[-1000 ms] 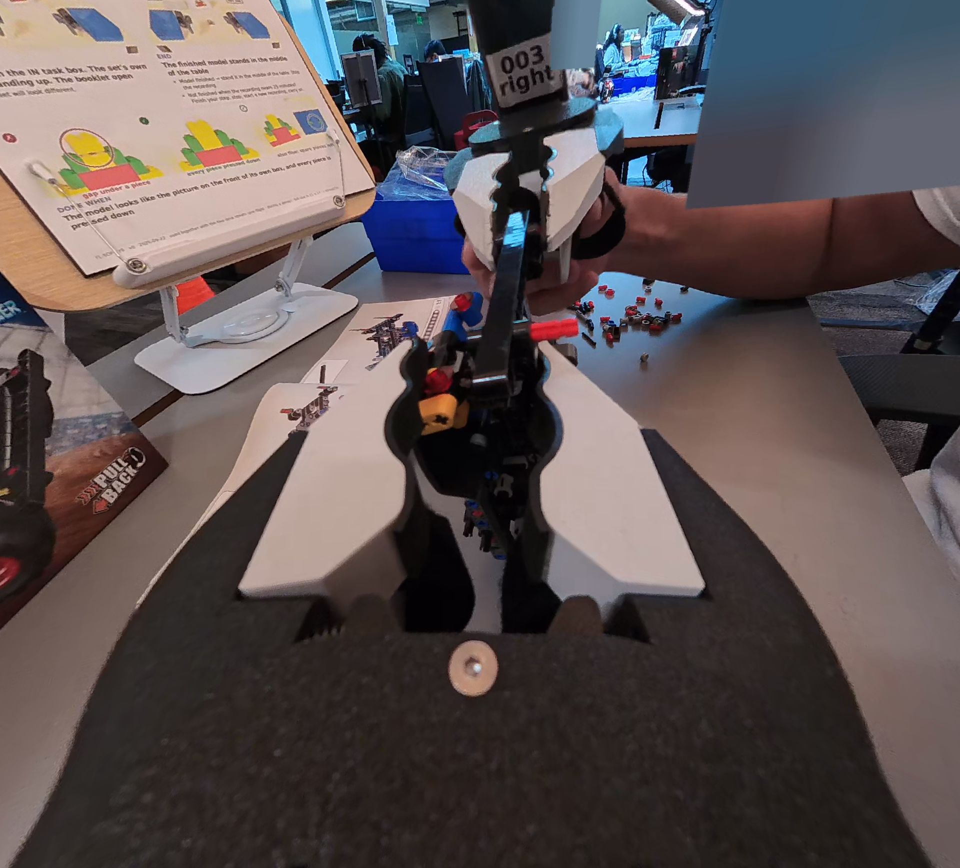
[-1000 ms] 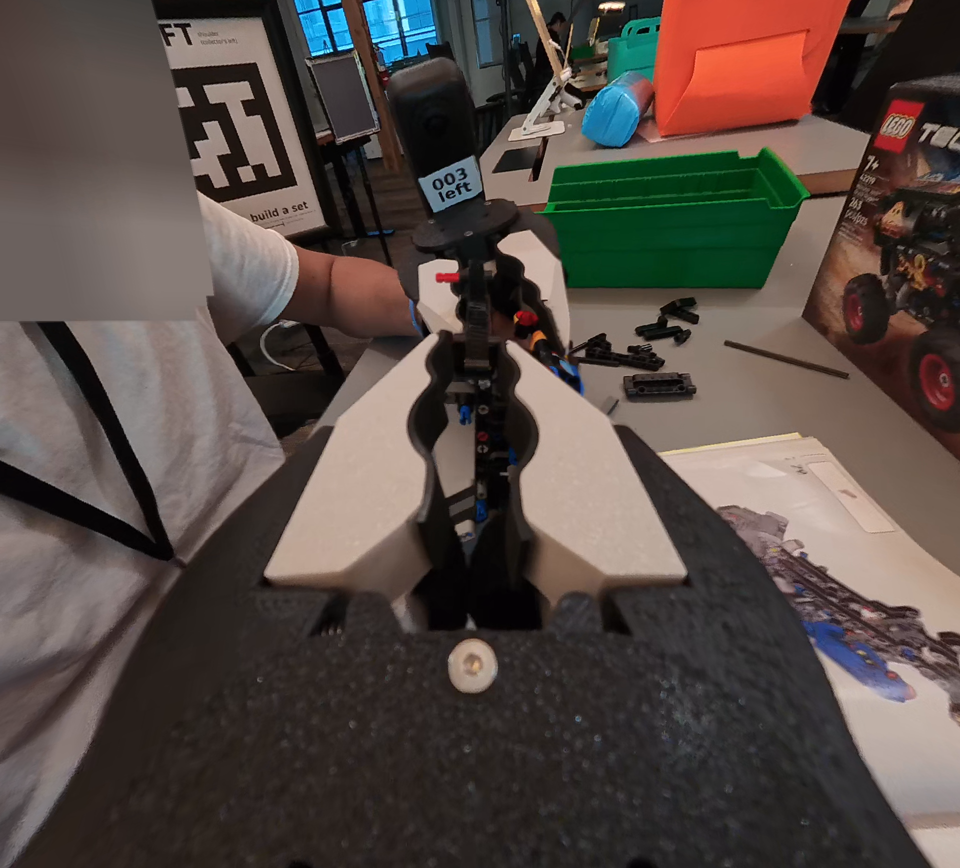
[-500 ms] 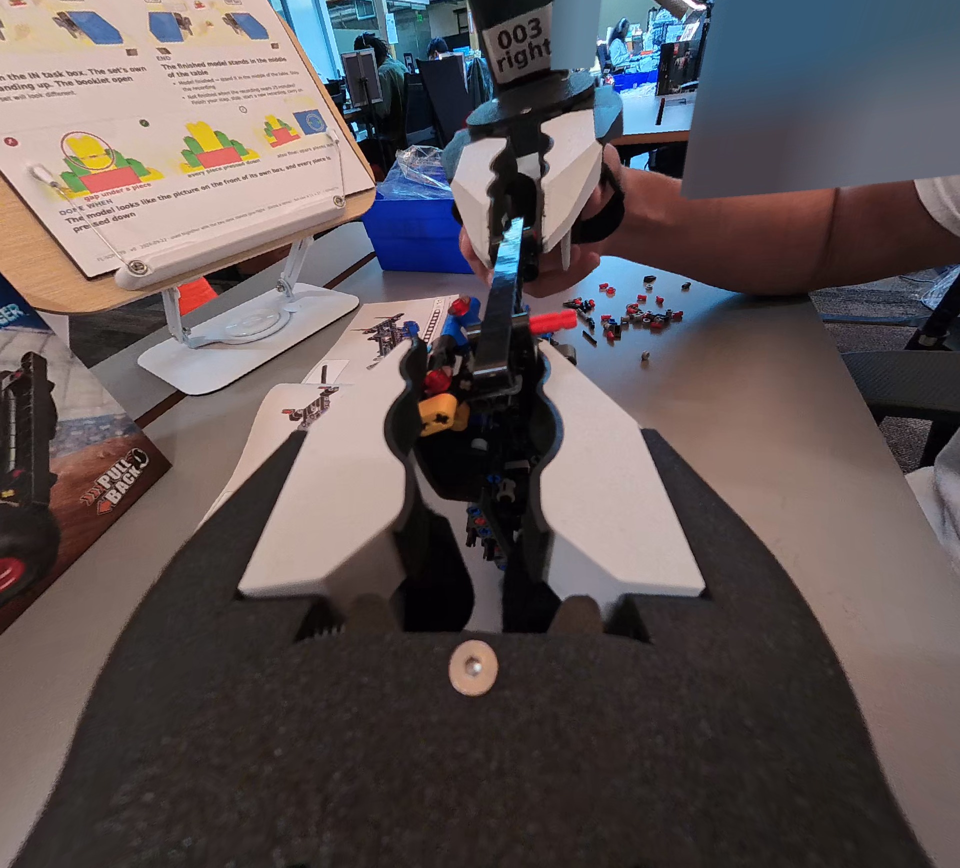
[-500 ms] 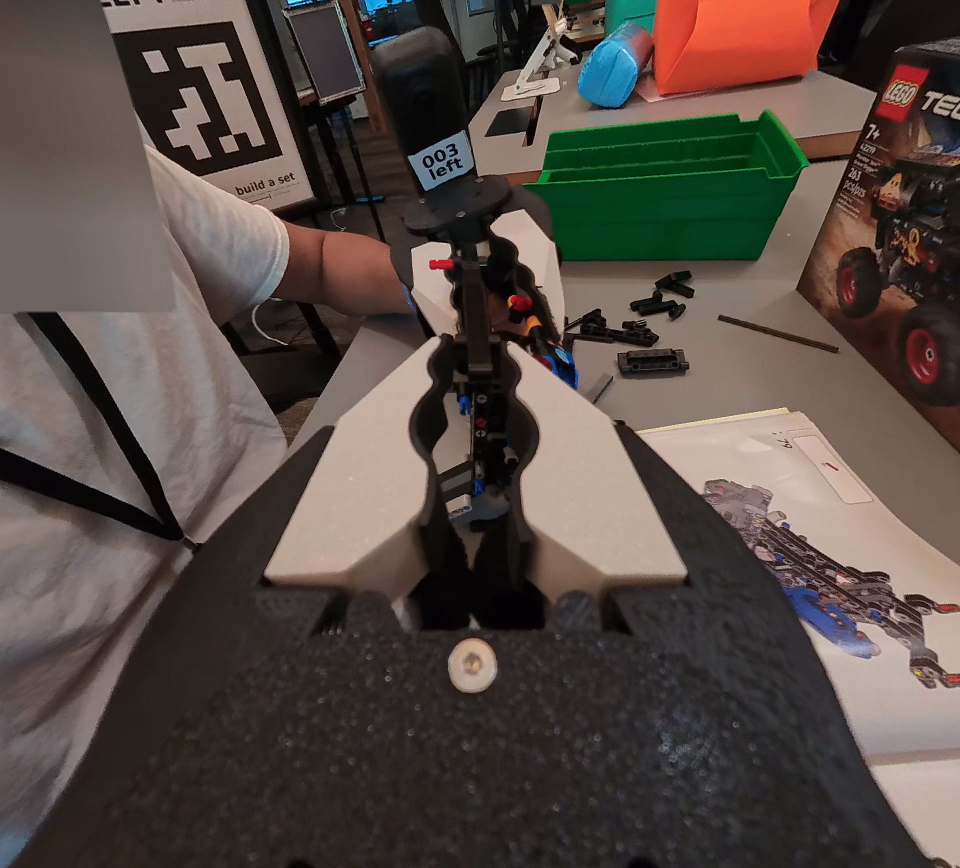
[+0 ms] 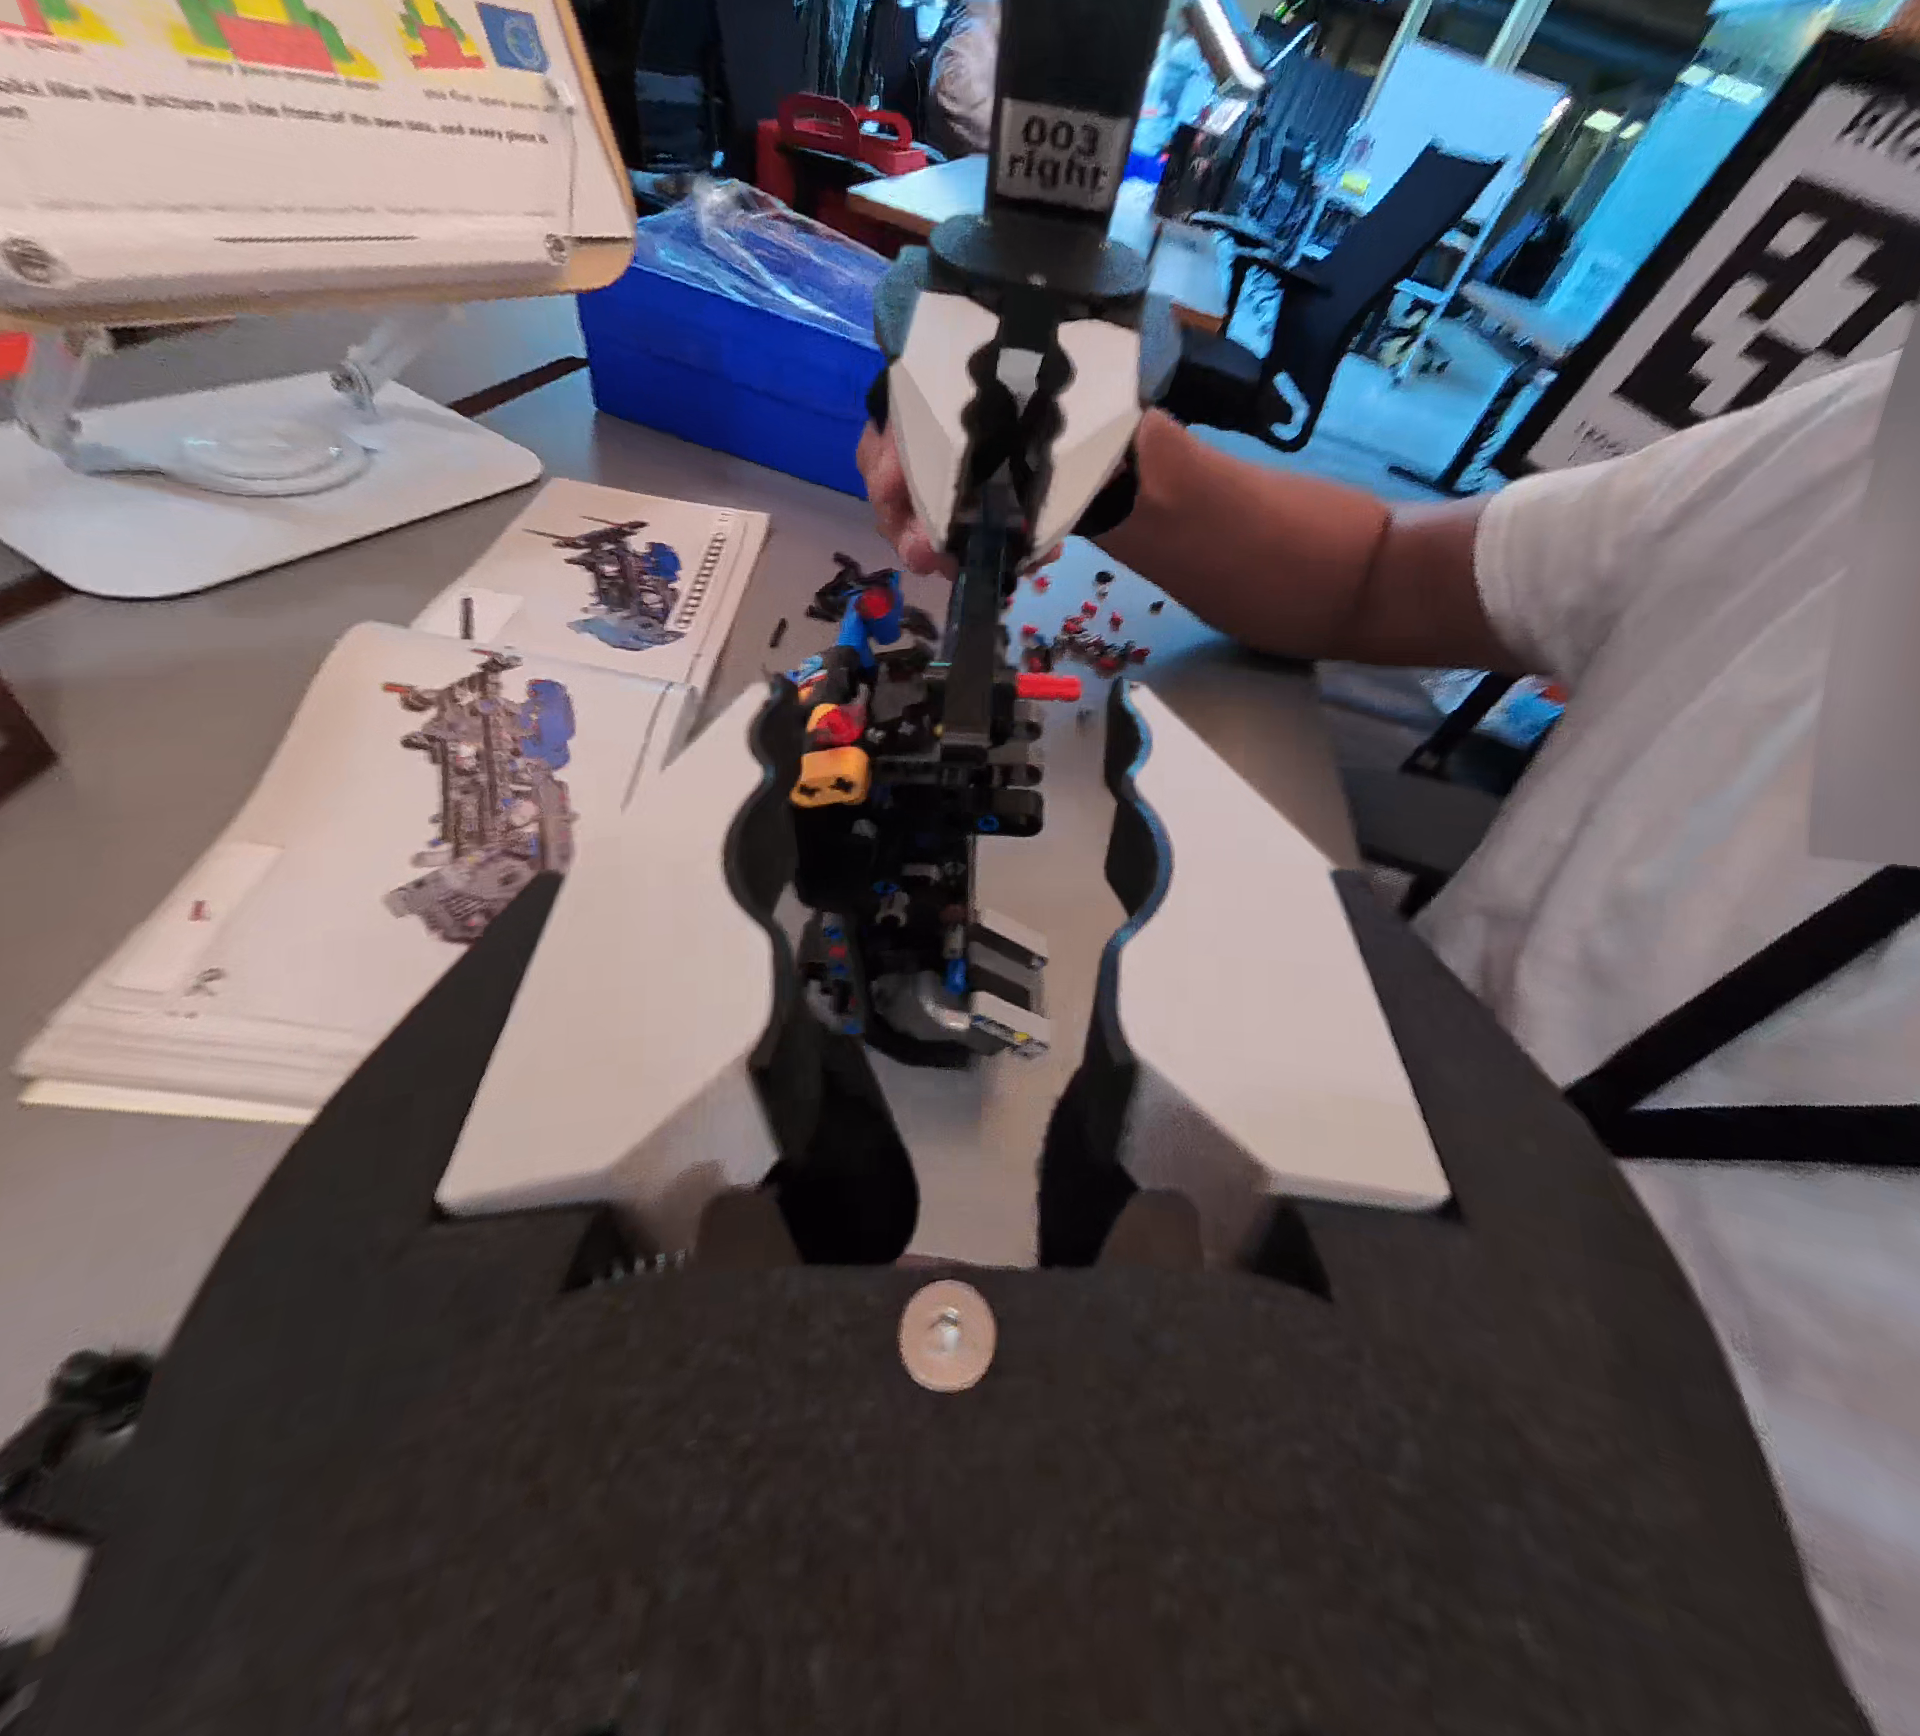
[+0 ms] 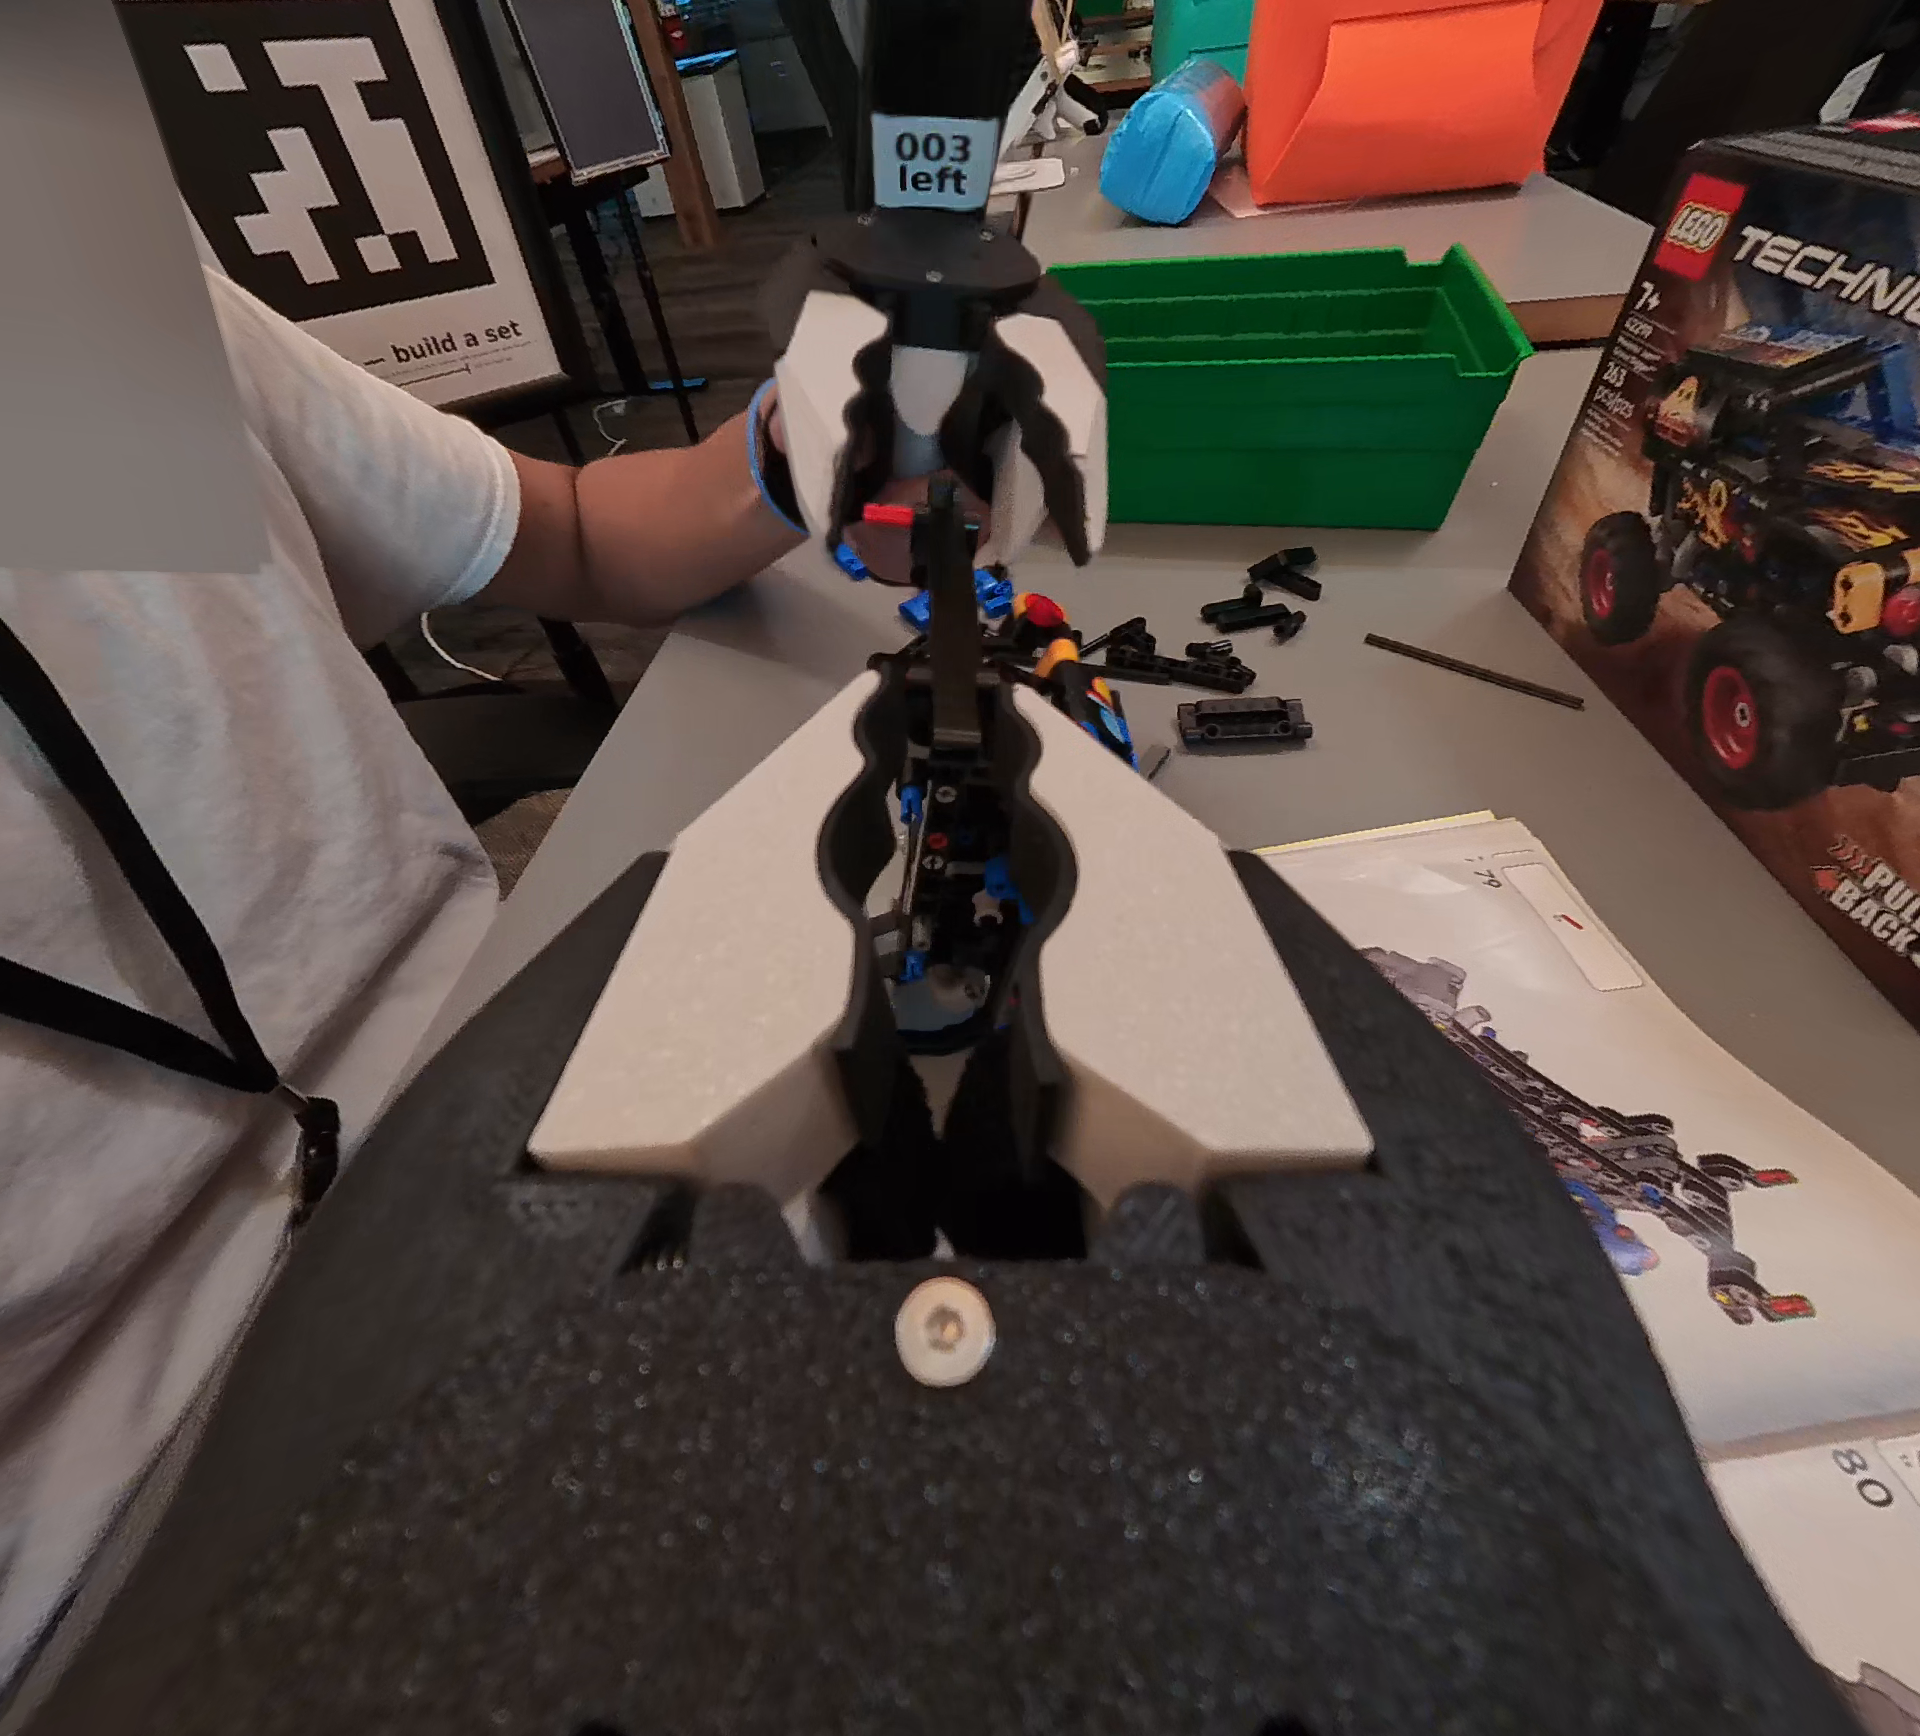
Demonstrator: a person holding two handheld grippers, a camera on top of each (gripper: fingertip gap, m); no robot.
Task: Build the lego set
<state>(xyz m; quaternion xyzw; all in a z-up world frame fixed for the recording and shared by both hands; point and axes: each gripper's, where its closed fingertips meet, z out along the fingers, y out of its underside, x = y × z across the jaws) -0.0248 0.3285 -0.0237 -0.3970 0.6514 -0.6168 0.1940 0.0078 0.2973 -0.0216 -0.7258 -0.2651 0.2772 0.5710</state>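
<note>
The partly built model (image 5: 904,855) is a black Technic chassis with blue, red and yellow parts and a long black beam sticking out. In the left wrist view it sits between my left gripper's (image 5: 940,710) wide-open jaws, with a gap on each side. My right gripper (image 5: 997,533) faces me there and is shut on the beam's far end. In the right wrist view my right gripper (image 6: 948,684) is shut on the model (image 6: 951,876). My left gripper (image 6: 956,543) is open beyond it, around the red-pinned tip.
An open instruction booklet (image 5: 343,855) lies on the grey table, also in the right wrist view (image 6: 1558,1063). Loose black parts (image 6: 1226,668), a black axle (image 6: 1475,670), a green bin (image 6: 1299,398) and the set box (image 6: 1766,543) are nearby. Small red pieces (image 5: 1081,637), a blue bin (image 5: 727,356) and a document stand (image 5: 260,460) are too. About 6 cm separates my left fingertips from my right.
My left gripper has opened and let go of the model and drawn back a little. My right gripper still holds the model. Both views have swung round.
</note>
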